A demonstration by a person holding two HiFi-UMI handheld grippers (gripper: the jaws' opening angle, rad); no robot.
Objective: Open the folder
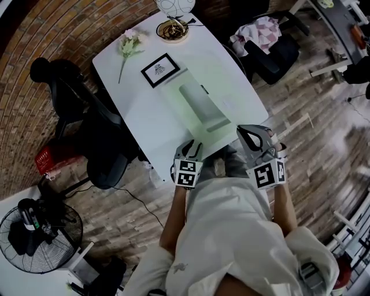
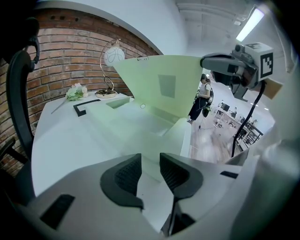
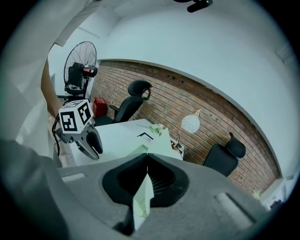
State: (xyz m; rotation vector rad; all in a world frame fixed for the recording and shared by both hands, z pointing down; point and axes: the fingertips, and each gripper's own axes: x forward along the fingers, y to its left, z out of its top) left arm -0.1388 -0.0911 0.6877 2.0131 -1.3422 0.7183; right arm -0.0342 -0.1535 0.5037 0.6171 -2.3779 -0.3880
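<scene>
A pale green folder [image 1: 199,110] lies on the white table [image 1: 130,118], near its front edge. My right gripper [image 3: 146,180] is shut on the edge of the folder's top cover [image 2: 164,84] and holds it raised, so the cover stands tilted above the lower leaf [image 2: 136,131]. In the head view the right gripper [image 1: 252,136] sits at the folder's near right corner. My left gripper [image 1: 191,149] rests at the near left corner. Its jaws [image 2: 151,176] stand a small gap apart, with the lower leaf showing flat between them.
A black-framed picture [image 1: 160,70], a flower sprig [image 1: 130,43] and a globe lamp [image 1: 173,8] stand at the table's far end. A black office chair [image 1: 87,127] is close on the left. A floor fan [image 1: 40,237] and another chair with a cloth [image 1: 266,40] are farther off.
</scene>
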